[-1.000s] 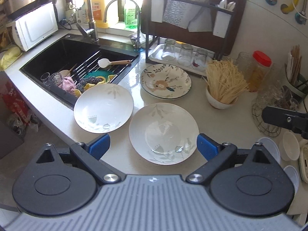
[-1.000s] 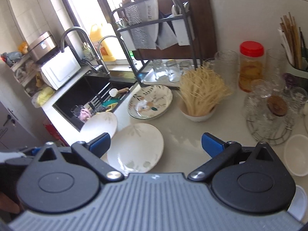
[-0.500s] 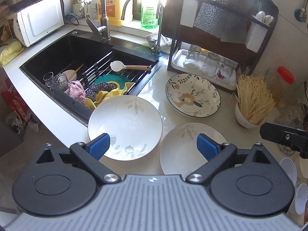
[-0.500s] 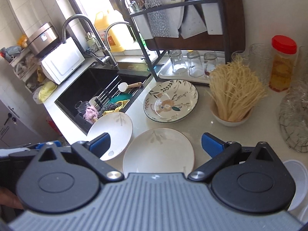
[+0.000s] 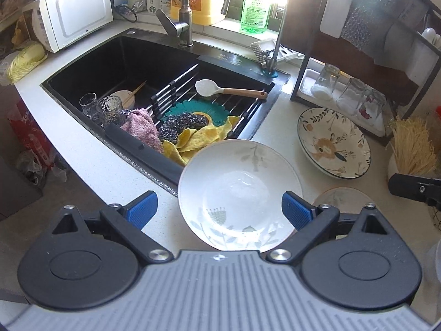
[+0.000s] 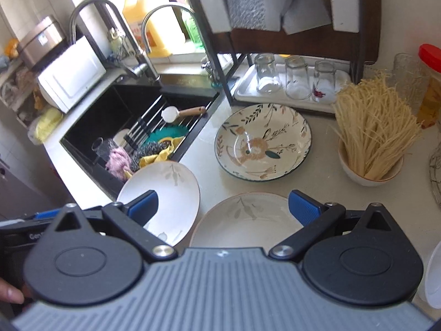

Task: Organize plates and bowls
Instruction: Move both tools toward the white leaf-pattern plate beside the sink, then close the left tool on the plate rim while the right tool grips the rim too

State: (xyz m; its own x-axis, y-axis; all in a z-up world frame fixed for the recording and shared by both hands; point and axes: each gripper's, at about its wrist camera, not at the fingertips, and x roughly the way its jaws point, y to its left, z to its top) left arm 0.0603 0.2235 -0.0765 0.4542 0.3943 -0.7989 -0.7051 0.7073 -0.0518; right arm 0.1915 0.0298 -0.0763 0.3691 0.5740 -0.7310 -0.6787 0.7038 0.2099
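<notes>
The left gripper [image 5: 219,211] is standing wide open and holding nothing. The white plate [image 5: 239,195] is lying flat on the counter [image 5: 91,160] directly ahead of it, between the two blue pads, at the front corner of the sink [image 5: 154,82]. The near rim of the plate is sitting just in front of the gripper body, and the right pad [image 5: 296,211] is overlapping the plate's right edge in the left wrist view; whether it is touching the rim cannot be told.

The right gripper [image 6: 223,207] is also standing wide open and empty. It is hovering over the beige plate [image 6: 248,220], which is lying just beside the white plate [image 6: 171,193] on its right. The flowered bowl [image 6: 263,142] is resting farther back, near the glass rack [image 6: 292,91].

Judgement: the left gripper is the nearer one to the white plate. The plate is round, so no long axis is governing the approach. The near rim is the part to close on, and it is lying straight ahead and slightly right of the centreline.
</notes>
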